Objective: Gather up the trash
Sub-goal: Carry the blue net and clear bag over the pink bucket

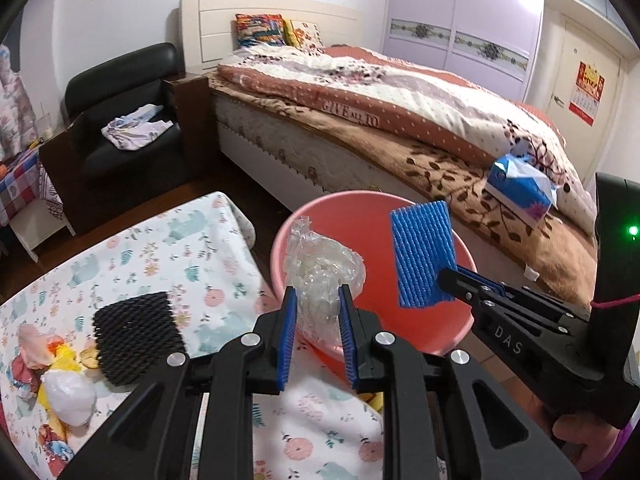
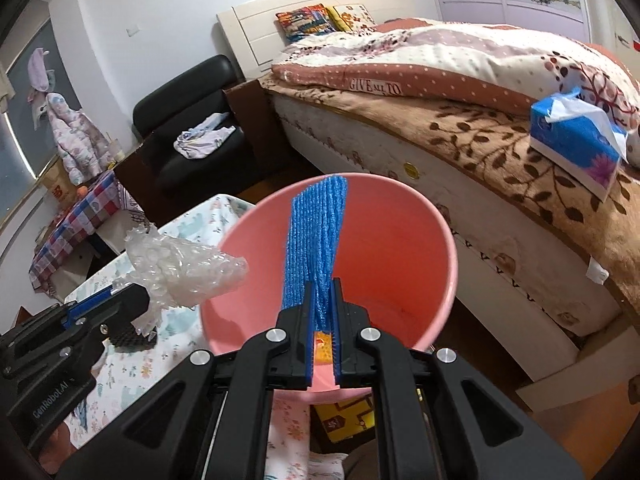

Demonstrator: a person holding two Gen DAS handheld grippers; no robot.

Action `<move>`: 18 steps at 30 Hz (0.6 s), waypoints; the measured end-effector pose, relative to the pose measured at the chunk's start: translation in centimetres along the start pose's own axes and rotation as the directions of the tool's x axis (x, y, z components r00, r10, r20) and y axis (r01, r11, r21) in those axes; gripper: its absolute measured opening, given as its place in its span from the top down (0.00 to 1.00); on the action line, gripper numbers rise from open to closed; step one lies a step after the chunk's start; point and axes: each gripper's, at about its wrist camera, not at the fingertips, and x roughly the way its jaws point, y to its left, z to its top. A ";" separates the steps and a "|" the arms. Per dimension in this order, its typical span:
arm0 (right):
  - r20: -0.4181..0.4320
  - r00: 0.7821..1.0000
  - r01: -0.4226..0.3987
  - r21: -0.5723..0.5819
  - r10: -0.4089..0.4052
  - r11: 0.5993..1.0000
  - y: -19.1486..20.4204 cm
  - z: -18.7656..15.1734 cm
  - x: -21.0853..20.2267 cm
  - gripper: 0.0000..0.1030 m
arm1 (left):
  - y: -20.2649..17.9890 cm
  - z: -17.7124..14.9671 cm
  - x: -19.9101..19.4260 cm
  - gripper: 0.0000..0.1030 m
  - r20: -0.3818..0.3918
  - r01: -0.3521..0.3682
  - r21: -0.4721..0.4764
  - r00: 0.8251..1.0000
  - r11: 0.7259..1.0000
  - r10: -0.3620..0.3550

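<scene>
Left gripper [image 1: 318, 312] pinching bubble wrap wad [image 1: 324, 276]; right gripper [image 2: 322, 312] clamped thin on blue foam net [image 2: 316, 240]. Both over pink bin [image 2: 416, 216] off worktop [image 1: 132, 256] corner. Featherlight, squashy; edge pinch suffices.

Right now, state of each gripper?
Left gripper: closed on the bubble wrap.
Right gripper: closed on the blue foam net.
</scene>
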 end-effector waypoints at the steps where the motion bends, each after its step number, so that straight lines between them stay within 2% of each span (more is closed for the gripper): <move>1: -0.004 1.000 0.003 0.002 -0.003 1.000 -0.2 0.0 0.1 0.93 | -0.3 0.0 0.3 0.81 -0.006 0.001 0.006 1.000 1.000 -0.001; 18: -0.062 0.997 0.040 0.020 -0.039 0.999 -2.2 -0.5 2.1 0.93 | -2.1 -0.7 4.7 0.80 -0.104 0.036 0.032 0.994 0.999 -0.032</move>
